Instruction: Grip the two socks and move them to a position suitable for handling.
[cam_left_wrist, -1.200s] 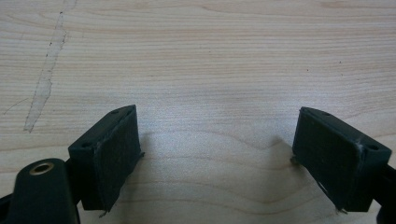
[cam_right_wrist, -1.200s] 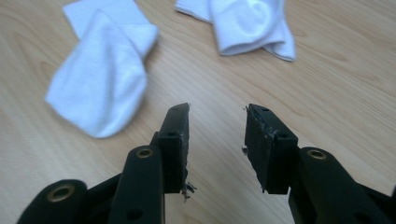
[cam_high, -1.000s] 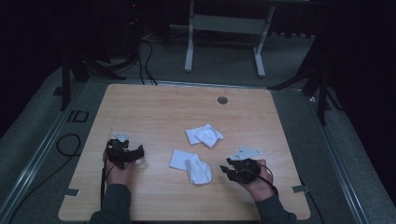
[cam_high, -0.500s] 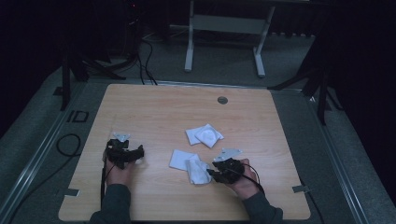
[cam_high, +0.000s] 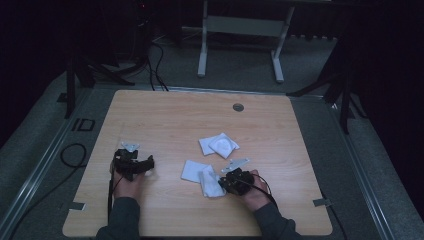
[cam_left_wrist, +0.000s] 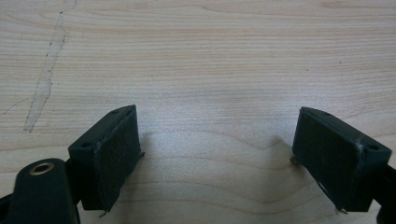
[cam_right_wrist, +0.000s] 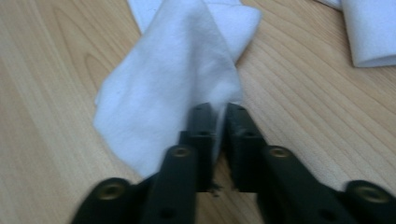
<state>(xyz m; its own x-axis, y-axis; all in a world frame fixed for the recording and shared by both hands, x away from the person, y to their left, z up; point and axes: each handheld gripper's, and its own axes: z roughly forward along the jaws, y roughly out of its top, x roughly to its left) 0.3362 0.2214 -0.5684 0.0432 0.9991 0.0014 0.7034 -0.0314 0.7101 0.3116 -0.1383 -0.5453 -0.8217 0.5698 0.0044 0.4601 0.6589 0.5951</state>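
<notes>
Two white cloths lie mid-table on the wooden table (cam_high: 165, 120): a near one (cam_high: 201, 175) and a folded one (cam_high: 219, 145) farther back. My right gripper (cam_high: 223, 182) sits at the near cloth's right edge. Its jaws have just been closing and now pinch a raised fold of that white cloth (cam_right_wrist: 180, 84), with cloth between the pads at the gripper tips (cam_right_wrist: 221, 119). My left gripper (cam_high: 145, 165) rests on the table at the left; its jaws stand wide apart over bare wood, midpoint (cam_left_wrist: 217, 140), nothing between them.
A round grommet (cam_high: 238, 107) sits near the table's far edge. The second folded cloth (cam_right_wrist: 371, 32) shows at the upper right of the right gripper view. Desk legs and cables stand on the dark floor beyond the table.
My right gripper has moved left toward the near cloth and come down onto its edge, closing on a fold. The left gripper has stayed where it was.
</notes>
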